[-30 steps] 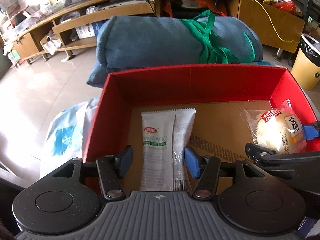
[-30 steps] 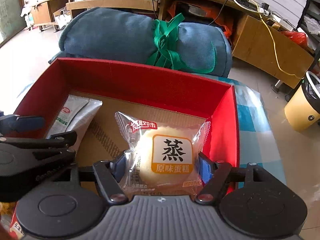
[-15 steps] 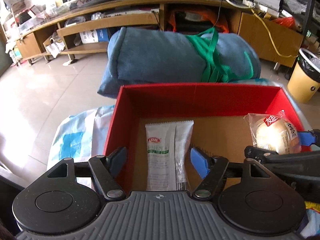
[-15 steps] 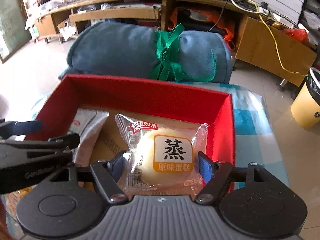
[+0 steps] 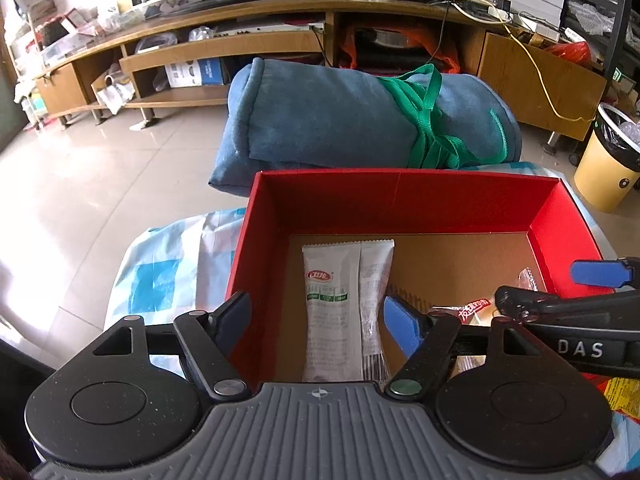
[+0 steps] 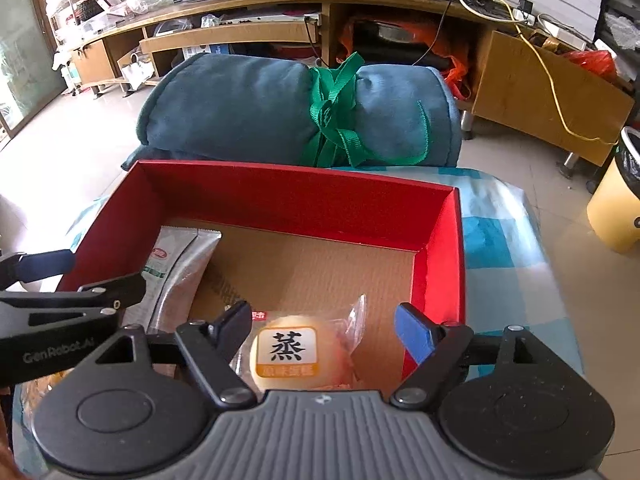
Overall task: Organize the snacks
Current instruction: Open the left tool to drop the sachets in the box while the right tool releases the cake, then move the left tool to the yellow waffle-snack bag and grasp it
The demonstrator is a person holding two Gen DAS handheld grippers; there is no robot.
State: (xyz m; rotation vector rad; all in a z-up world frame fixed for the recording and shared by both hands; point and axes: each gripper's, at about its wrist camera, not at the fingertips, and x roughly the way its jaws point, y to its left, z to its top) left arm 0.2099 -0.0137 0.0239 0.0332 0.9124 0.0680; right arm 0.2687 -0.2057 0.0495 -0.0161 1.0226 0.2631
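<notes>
Left wrist view: left gripper (image 5: pixel 318 318) sits over the near left part of the red box (image 5: pixel 400 196), jaws spread and clear of the white snack sachet (image 5: pixel 330 312) that lies flat between them on the box's cardboard floor. A second, greyer sachet (image 5: pixel 374 300) lies touching the white one along its right edge. This view shows both sachets nearly full length; the cake packet (image 5: pixel 474 308) appears only as a sliver of printed wrapper behind the blue right pad and the right gripper's black arm.

Right wrist view: right gripper (image 6: pixel 324 330) sits over the near right part of the box (image 6: pixel 304 200), jaws opening. The round steamed cake packet (image 6: pixel 286 354) rests on the box floor between them; the dark left finger (image 6: pixel 234 320) is just at the wrapper's edge, the blue right pad stands apart from it, with no pinch. Here the cake's label is fully readable, while the sachets (image 6: pixel 176 268) are partly covered by the left gripper's arm.

Box contents: two sachets at left, one cake packet at right front, bare cardboard between and behind them.

Behind the box, touching its far wall or just beside it: a rolled blue blanket (image 6: pixel 248 116) tied with green strap (image 6: pixel 334 120). The box stands on a blue-and-white patterned cloth (image 6: pixel 500 240). Yellow bin (image 6: pixel 612 216) on the floor at far right
</notes>
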